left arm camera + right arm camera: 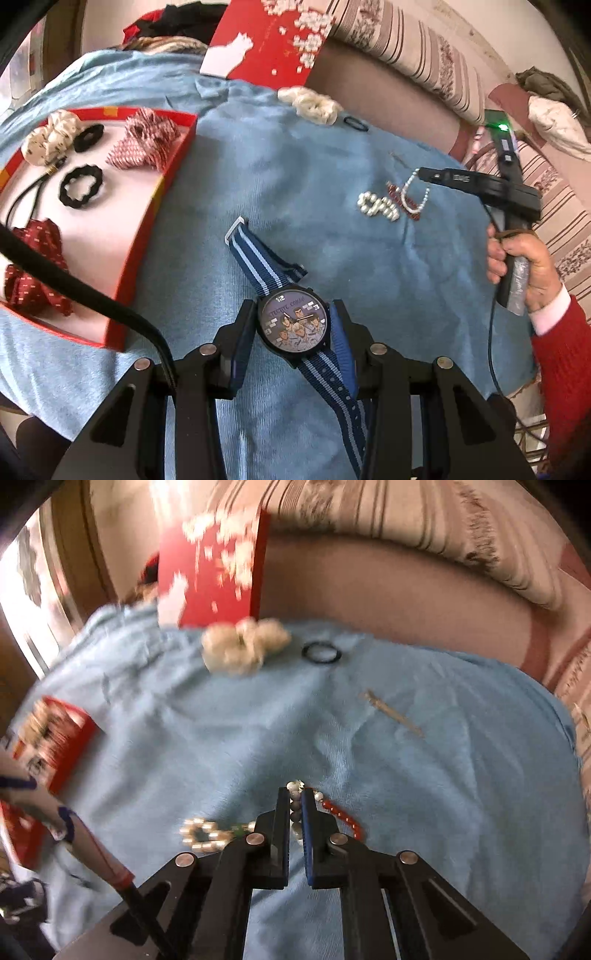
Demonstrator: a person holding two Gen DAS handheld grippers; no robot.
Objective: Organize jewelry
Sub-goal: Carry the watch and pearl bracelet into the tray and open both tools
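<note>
My left gripper (293, 312) is open, its fingers on either side of a cartoon-face watch (294, 325) with a blue striped strap, lying on the blue cloth (295, 177). My right gripper (295, 797) is shut on a white pearl string (295, 808); in the left wrist view it (421, 173) holds the pearl string (415, 194) up off the cloth. A red bead string (345, 818) and a pearl cluster bracelet (203, 834) lie beside it. A red-rimmed tray (144, 236) at left holds scrunchies, bows and black hair ties.
A white scrunchie (243, 646), a black hair ring (320, 652) and a thin gold pin (393, 714) lie at the far side of the cloth. A red box lid (266, 37) leans behind. A striped sofa cushion (369, 520) borders the back.
</note>
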